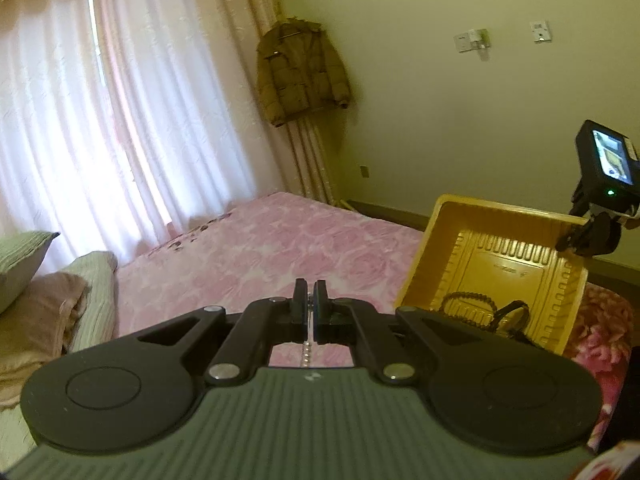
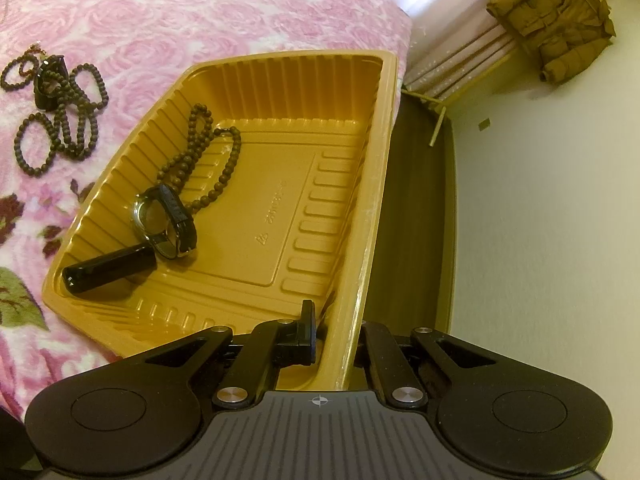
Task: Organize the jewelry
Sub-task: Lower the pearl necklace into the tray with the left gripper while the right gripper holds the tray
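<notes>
A yellow plastic tray (image 2: 352, 128) lies on the pink bed, tilted up at its near side. It holds a dark bead necklace (image 2: 216, 152), a wristwatch (image 2: 164, 220) and a black tube (image 2: 108, 268). My right gripper (image 2: 324, 332) is shut on the tray's near rim. The tray also shows in the left wrist view (image 1: 440, 232), with the right gripper (image 1: 580, 236) at its far rim. My left gripper (image 1: 310, 300) is shut on a thin silvery chain (image 1: 305, 354) that hangs below the fingers, above the bed. More bead bracelets (image 2: 60, 116) lie on the bed left of the tray.
The pink floral bedspread (image 1: 260, 256) spreads ahead, with folded bedding and a pillow (image 1: 48, 304) at the left. White curtains cover the window. A brown jacket (image 1: 300, 72) hangs in the corner. The bed edge and the dark floor (image 2: 416, 200) run right of the tray.
</notes>
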`<state>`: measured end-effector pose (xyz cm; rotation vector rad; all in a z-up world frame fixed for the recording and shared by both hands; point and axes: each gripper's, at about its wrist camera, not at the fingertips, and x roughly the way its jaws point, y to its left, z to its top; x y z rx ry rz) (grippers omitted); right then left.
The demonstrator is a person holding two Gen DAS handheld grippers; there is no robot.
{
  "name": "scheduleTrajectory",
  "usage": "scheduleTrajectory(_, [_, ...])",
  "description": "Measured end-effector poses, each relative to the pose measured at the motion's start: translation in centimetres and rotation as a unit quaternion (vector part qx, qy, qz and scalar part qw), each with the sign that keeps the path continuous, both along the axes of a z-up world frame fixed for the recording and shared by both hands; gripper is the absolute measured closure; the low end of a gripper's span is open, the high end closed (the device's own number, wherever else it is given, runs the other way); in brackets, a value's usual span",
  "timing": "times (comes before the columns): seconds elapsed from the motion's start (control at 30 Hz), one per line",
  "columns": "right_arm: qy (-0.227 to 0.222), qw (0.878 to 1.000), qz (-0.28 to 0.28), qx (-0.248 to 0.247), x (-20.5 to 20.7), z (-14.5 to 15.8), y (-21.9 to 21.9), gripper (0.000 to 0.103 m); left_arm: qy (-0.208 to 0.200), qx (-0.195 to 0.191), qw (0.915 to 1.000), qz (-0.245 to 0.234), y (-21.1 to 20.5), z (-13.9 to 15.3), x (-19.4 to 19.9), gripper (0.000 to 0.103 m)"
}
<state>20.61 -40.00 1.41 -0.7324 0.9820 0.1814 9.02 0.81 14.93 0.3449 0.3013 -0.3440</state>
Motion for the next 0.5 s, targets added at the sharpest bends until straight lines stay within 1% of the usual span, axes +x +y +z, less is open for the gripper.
scheduleTrajectory(0.17, [0.000,1.000,0.000,0.000,0.0,0.0,-0.1,0.098,0.002,0.002,0.9997,-0.026,-1.9,0.1,0.6,0.102])
scheduleTrajectory(0.3, [0.000,1.000,-0.001,0.002,0.0,0.1,-0.1,0.098,0.009,-0.009,0.9981,-0.060,-4.4,0.3,1.5,0.102])
scheduleTrajectory(0.5, [0.000,1.000,-0.001,0.004,0.1,0.2,-0.3,0.098,0.018,-0.030,0.9918,-0.123,-9.0,1.0,3.0,0.102])
